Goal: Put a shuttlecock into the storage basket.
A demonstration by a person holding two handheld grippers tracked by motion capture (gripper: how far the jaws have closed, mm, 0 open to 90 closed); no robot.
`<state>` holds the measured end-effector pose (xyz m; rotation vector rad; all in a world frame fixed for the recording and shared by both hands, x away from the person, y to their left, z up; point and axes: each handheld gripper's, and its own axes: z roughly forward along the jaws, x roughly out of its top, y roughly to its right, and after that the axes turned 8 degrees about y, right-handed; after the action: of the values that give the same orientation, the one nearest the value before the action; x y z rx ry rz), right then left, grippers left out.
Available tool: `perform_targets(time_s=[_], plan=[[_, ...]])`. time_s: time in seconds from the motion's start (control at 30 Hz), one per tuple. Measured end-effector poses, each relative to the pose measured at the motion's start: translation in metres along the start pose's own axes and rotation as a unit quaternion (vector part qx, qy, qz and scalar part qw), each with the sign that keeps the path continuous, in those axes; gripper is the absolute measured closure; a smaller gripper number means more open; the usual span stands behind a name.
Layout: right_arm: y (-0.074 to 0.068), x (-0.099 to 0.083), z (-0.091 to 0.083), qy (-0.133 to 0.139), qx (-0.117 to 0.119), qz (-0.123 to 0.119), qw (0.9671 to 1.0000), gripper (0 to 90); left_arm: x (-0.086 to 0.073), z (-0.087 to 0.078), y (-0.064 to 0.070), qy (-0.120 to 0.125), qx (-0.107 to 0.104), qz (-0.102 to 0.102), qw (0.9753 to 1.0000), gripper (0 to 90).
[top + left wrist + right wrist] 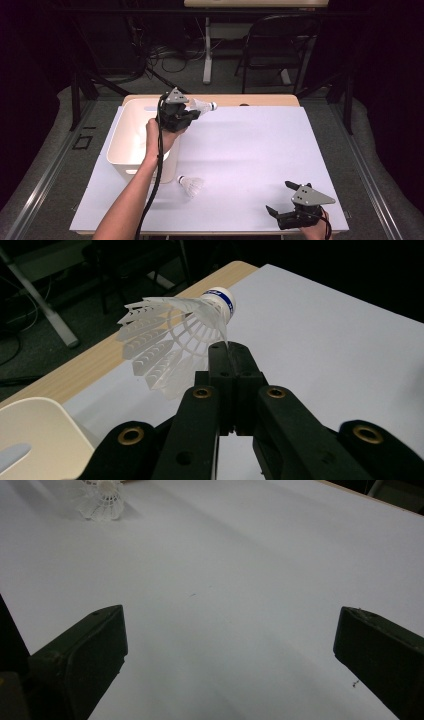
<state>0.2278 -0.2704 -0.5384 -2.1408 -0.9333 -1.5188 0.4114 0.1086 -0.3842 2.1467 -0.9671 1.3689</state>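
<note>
My left gripper [192, 111] is raised over the far right corner of a white bin [131, 131], shut on the skirt of a white shuttlecock [204, 105] whose blue-banded cork points right. In the left gripper view the closed jaws pinch the feather skirt of that shuttlecock [175, 337]. A second shuttlecock [191, 185] lies on the white table sheet [250, 150] in front of the bin; it also lies far off in the right gripper view [102, 500]. My right gripper [281, 197] rests open at the near right edge, nothing between its jaws.
The wooden table edge [260, 100] runs along the back. A dark chair [277, 45] and a table leg [206, 50] stand on the floor beyond. Cables trail from both grippers.
</note>
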Motion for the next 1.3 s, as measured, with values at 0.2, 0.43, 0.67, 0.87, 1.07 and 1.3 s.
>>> perform_targets(time_s=[0.2, 0.43, 0.67, 0.87, 1.07, 1.3], plan=[[0.0, 0.0, 0.0, 0.0, 0.0, 0.0, 1.0, 0.2, 0.0, -0.009, -0.006, 0.004, 0.008, -0.002, 1.0, 90.0], [-0.001, 0.001, 0.0, 0.0, 0.002, 0.0, 1.0, 0.2, 0.0, -0.02, -0.012, 0.012, 0.02, -0.004, 0.9997, 90.0], [-0.001, 0.001, 0.001, 0.0, 0.001, 0.0, 1.0, 0.2, 0.0, -0.032, -0.017, 0.021, 0.034, -0.003, 0.9992, 90.0], [-0.001, 0.001, 0.001, 0.0, 0.001, 0.002, 1.0, 0.2, -0.001, -0.042, -0.022, 0.027, 0.046, -0.004, 0.9986, 90.0], [-0.001, 0.001, 0.001, -0.001, 0.0, 0.002, 1.0, 0.2, -0.003, -0.051, -0.028, 0.03, 0.058, -0.007, 0.9979, 90.0], [-0.001, 0.0, 0.001, -0.001, 0.0, 0.003, 1.0, 0.2, -0.009, -0.059, -0.035, 0.029, 0.072, -0.014, 0.9969, 90.0]])
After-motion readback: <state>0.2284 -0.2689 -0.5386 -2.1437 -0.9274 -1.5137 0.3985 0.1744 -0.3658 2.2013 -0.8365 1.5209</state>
